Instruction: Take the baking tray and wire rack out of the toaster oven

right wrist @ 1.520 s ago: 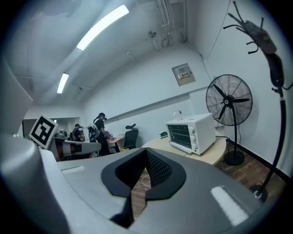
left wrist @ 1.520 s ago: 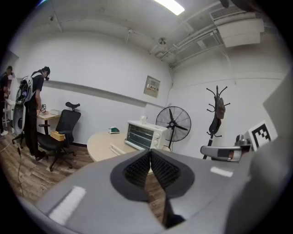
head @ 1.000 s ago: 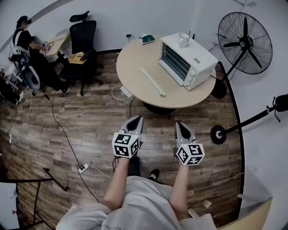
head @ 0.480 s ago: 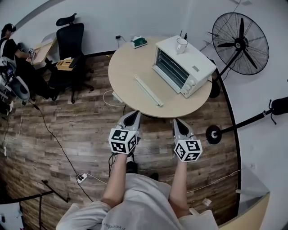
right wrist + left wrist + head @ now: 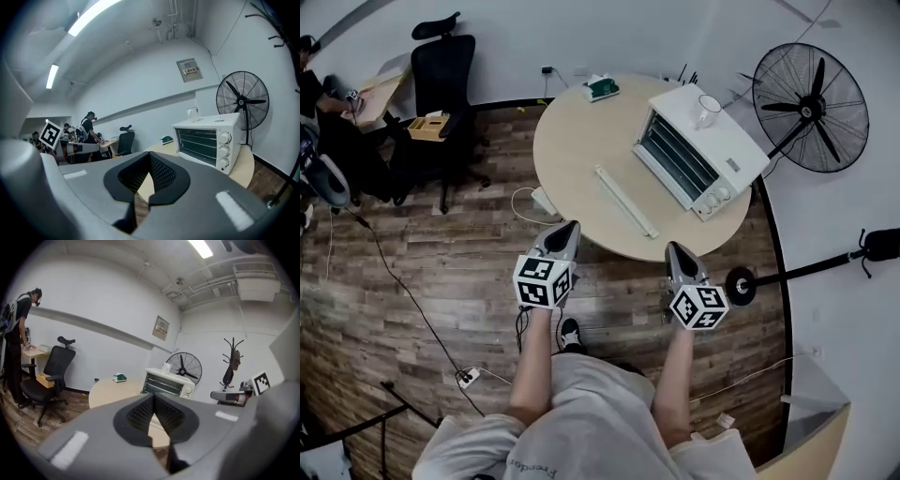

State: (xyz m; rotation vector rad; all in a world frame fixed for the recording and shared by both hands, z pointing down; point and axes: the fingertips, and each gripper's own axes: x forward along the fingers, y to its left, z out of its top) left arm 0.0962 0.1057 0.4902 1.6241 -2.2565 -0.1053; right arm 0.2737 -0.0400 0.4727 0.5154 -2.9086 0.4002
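A white toaster oven (image 5: 698, 150) stands on the right side of a round beige table (image 5: 581, 159), door closed, a white mug (image 5: 708, 110) on its top. Rack bars show behind its glass door (image 5: 199, 139); I cannot make out the tray. The oven also appears in the left gripper view (image 5: 166, 382). My left gripper (image 5: 566, 230) is shut and empty, at the table's near edge. My right gripper (image 5: 676, 251) is shut and empty too, just short of the near edge, below the oven.
A long white bar (image 5: 624, 200) lies on the table's middle, a green-and-white object (image 5: 602, 88) at its far edge. A standing fan (image 5: 811, 94) is right of the table, a black office chair (image 5: 441, 75) at left. Cables (image 5: 403, 281) cross the wood floor. A person (image 5: 16, 333) stands at a far desk.
Both grippers have come closer to the table, from well short of it to its near edge. Their jaws stay shut.
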